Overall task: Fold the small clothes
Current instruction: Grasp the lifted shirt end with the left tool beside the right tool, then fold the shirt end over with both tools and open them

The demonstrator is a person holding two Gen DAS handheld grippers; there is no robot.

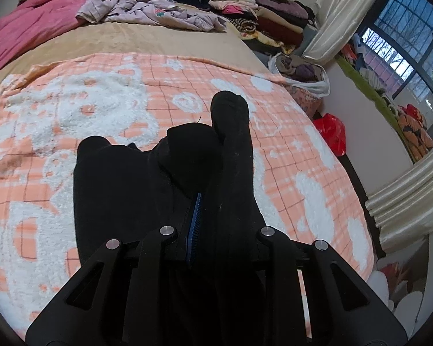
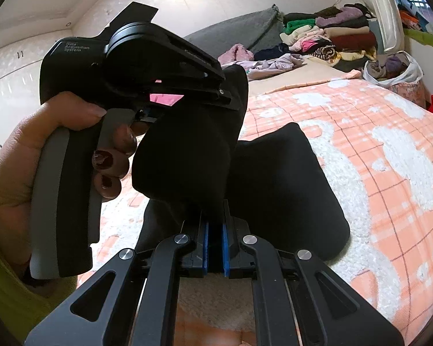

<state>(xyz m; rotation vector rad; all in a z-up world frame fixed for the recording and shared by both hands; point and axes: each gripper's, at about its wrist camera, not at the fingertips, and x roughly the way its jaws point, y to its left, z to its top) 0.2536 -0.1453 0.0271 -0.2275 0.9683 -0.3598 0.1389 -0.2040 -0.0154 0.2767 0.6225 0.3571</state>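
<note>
A black garment [image 1: 124, 190], likely a pair of socks or leggings, lies on the orange-and-white checked blanket [image 1: 72, 115]. My left gripper [image 1: 205, 219] is shut on one black fold; the cloth drapes over and hides its right finger. My right gripper [image 2: 215, 230] is shut on the black garment [image 2: 280, 190] near its edge, blue pads [image 2: 206, 239] pressed on the cloth. The left gripper's body [image 2: 135, 66], held in a hand, sits just above and left, with black cloth hanging from it.
A pink quilt [image 1: 29, 28] and lilac clothes [image 1: 147, 8] lie at the far end of the bed. A stack of folded clothes [image 1: 259, 8] stands at the back right. A white bag of clothes [image 1: 300, 72] and a red bag [image 1: 332, 132] sit beside the bed's right edge.
</note>
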